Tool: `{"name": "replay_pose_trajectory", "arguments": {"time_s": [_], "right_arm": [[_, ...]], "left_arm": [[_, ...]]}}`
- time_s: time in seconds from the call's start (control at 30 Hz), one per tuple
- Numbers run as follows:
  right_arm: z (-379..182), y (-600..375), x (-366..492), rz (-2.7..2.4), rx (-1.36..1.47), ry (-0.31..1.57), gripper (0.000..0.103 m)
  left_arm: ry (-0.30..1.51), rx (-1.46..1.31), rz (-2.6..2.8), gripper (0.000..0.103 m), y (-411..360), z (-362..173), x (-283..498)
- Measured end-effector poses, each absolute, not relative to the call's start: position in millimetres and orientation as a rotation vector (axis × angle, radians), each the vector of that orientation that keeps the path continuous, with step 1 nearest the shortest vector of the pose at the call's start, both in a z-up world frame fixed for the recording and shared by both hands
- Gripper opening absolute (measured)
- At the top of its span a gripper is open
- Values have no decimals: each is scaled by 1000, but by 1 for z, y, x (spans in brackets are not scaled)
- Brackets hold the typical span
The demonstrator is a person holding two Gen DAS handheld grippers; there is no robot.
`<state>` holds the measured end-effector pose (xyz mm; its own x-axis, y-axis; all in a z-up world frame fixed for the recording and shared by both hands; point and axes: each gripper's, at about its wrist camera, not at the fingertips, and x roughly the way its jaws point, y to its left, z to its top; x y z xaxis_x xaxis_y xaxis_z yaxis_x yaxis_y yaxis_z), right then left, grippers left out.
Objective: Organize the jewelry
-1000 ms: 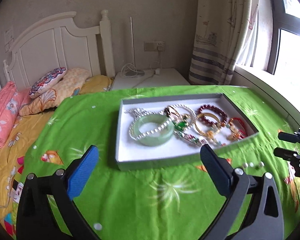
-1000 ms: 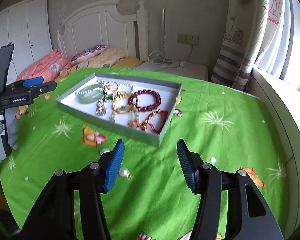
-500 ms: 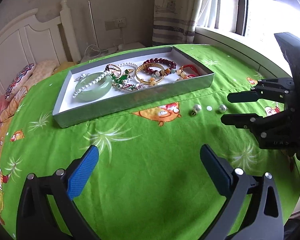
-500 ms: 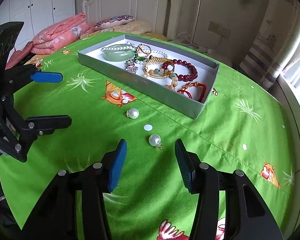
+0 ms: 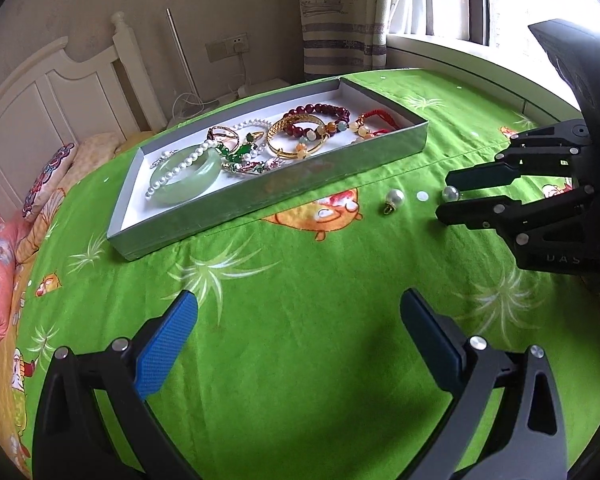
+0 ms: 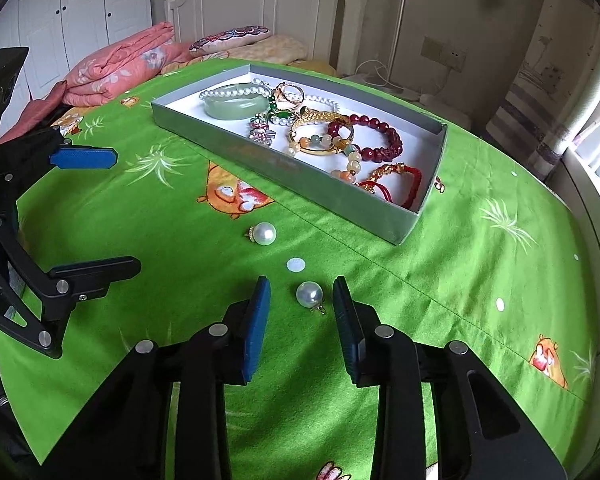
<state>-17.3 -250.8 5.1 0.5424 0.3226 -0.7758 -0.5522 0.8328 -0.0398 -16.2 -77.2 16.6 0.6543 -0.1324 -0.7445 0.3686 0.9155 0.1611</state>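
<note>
While the right tool (image 6: 302,312) is straddling the nearer pearl earring (image 6: 309,294) on the green cloth (image 6: 460,280), its blue pads parted and not yet touching the bead, the pickup step is looking like the one in hand. The left tool (image 5: 296,340) is hanging spread wide and empty over bare cloth, toward 9 o'clock in the right wrist view.

A second pearl earring (image 6: 264,233) is lying apart at about 11 o'clock from the first, with a flat white dot printed on the cloth between them. Both are loose outside the grey tray (image 6: 380,204), which is sitting farther off toward 12 o'clock.

Judging from this, the next move is calling for a gentle, centred closing: the pearl is smooth, round and glossy, so it is likely to squirt sideways or roll on the soft fabric if pinched off-centre. Its small gold fitting is pointing toward 5 o'clock, near the right pad.

Inside the white-lined tray, a thick pale jade bangle (image 6: 235,102) with a pearl strand draped on it is lying at the far end, gold bangles (image 6: 320,136) in the middle, dark red beads (image 6: 380,140) beside them, and a red cord bracelet (image 6: 400,184) at the near corner.
</note>
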Motion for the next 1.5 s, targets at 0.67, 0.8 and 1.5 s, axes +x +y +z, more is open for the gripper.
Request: {"name": "replay_pose_trajectory", "arguments": {"time_s": [0.67,0.8,1.5], "right_arm": [[11,-253,-34,533,-270,819,14],[16,-269,-50,514,-191,801,14],[29,-295,-72,471,-83,731,14]], "left_arm": [[820,307,-292,101,-76,16,-15],[823,320,-305,100,-80,16,-15],[860,317,-524,21,-148,11,30]]}}
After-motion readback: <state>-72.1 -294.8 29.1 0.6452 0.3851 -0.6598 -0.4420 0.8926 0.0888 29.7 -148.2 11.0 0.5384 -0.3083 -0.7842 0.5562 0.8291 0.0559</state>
